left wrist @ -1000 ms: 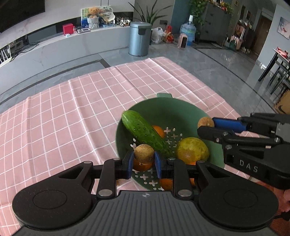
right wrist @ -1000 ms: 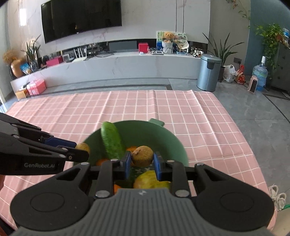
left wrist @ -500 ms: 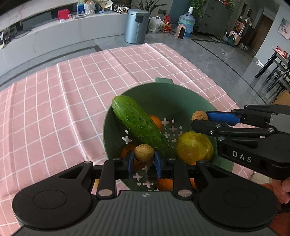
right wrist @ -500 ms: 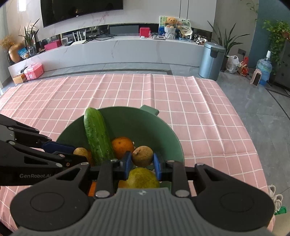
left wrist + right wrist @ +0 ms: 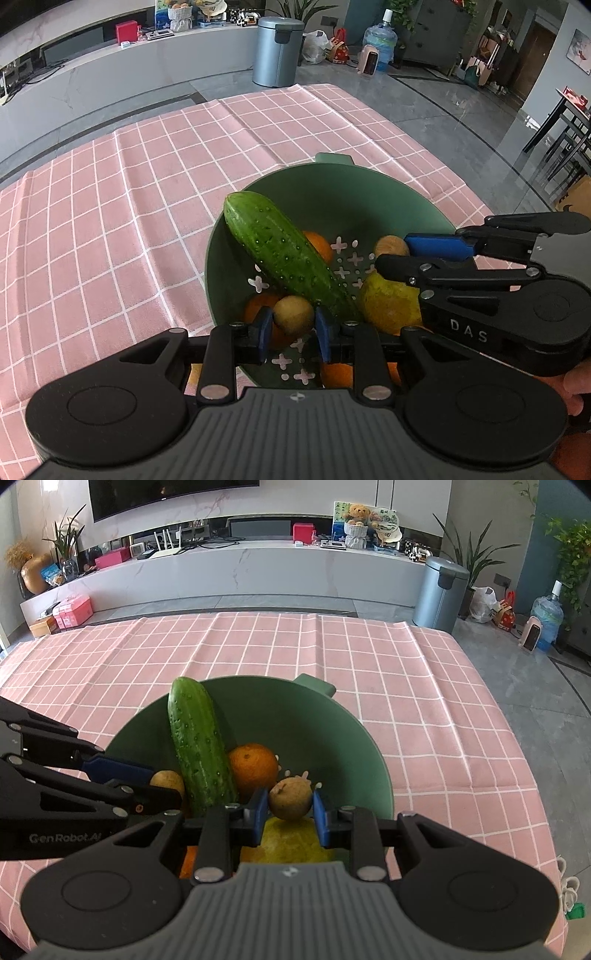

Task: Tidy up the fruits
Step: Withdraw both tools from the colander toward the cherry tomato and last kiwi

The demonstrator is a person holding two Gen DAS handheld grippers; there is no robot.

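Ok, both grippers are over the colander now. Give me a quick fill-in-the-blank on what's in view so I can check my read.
1. The right gripper is shut on a small fruit whose skin is ___.
2. The colander under it is ___ in colour.
3. The long vegetable leaning against the colander's wall is a ___.
4. The tablecloth has white lines on ___.

Missing words: brown; green; cucumber; pink.

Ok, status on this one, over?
Left tool just easing open, brown fruit between its pads. Right tool shut on second brown fruit. Both over green colander; cucumber alongside, nothing blocking.
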